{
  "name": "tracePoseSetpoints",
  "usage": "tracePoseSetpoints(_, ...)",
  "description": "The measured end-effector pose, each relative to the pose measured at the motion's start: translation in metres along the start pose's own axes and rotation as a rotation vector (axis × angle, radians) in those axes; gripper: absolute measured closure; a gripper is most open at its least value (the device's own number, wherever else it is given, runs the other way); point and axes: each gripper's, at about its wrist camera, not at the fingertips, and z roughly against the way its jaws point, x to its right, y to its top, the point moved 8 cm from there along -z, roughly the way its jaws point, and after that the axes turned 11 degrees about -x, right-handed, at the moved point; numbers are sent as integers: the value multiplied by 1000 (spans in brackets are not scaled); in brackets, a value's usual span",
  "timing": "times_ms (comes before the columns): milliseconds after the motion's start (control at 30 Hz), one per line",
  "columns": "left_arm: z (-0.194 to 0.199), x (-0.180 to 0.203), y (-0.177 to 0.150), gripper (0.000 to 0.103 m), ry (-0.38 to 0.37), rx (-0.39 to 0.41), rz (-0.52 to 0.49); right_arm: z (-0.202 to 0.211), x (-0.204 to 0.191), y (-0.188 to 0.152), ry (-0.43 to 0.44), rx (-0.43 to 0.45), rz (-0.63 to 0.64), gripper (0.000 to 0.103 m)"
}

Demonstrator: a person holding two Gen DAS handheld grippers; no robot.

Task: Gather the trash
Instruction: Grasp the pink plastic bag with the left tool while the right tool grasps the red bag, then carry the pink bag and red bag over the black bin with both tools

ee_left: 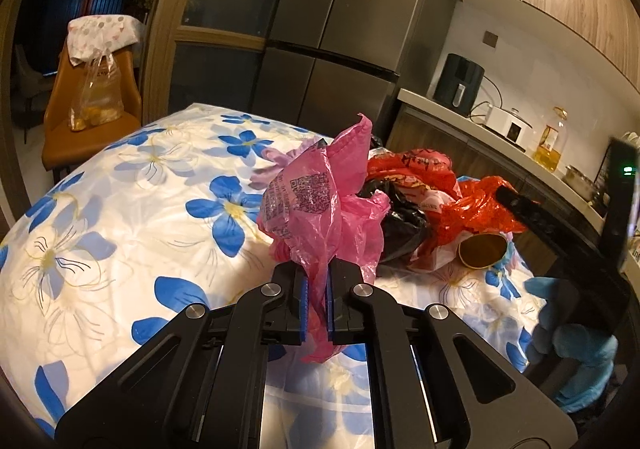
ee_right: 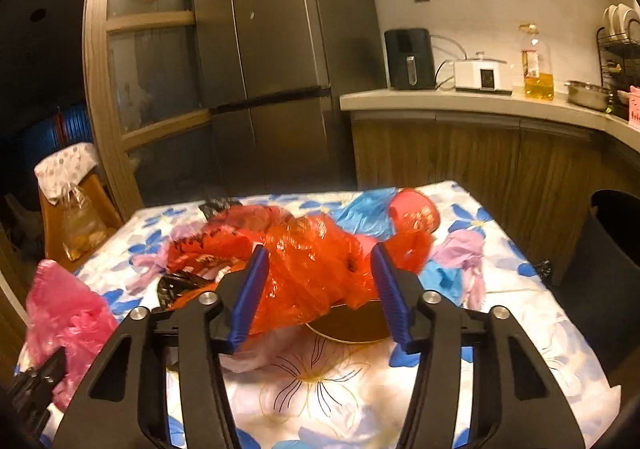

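My left gripper (ee_left: 316, 283) is shut on a crumpled pink plastic bag (ee_left: 316, 201) and holds it above the flowered tablecloth (ee_left: 120, 209); the bag also shows at the left of the right wrist view (ee_right: 64, 313). My right gripper (ee_right: 318, 285) is open, its blue pads on either side of an orange-red plastic bag (ee_right: 312, 265) in the trash pile. The pile also holds a black bag (ee_left: 400, 217), blue bags (ee_right: 360, 209), pale purple bags (ee_right: 460, 249) and a brown paper cup (ee_left: 482, 251) on its side.
A dark bin (ee_right: 616, 249) stands right of the table. An orange chair (ee_left: 60, 117) with a clear bag stands at the far left. A fridge (ee_right: 272, 49) and a counter (ee_right: 480, 101) with appliances and an oil bottle lie behind.
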Motion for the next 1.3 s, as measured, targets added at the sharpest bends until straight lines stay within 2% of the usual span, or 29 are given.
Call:
tracePoseSetpoints(167, 0, 5, 0, 98, 3, 0, -13, -8, -4, -10, 26, -42, 27, 89)
tracePoseSetpoints(267, 3, 7, 1, 98, 6, 7, -19, -1, -7, -5, 29, -13, 49, 96)
tracePoseSetpoints(500, 25, 17, 10, 98, 11, 57, -36, 55, 3, 13, 43, 107, 48, 98)
tracePoseSetpoints(767, 48, 57, 12, 98, -26, 106, -107, 119, 35, 6, 33, 180, 14, 98)
tracePoseSetpoints(1033, 60, 128, 8, 98, -120, 127, -202, 161, 90, -5, -69, 219, -30, 98)
tracePoseSetpoints(1300, 58, 222, 6, 98, -248, 134, -308, 195, 170, -3, -245, 274, -107, 98)
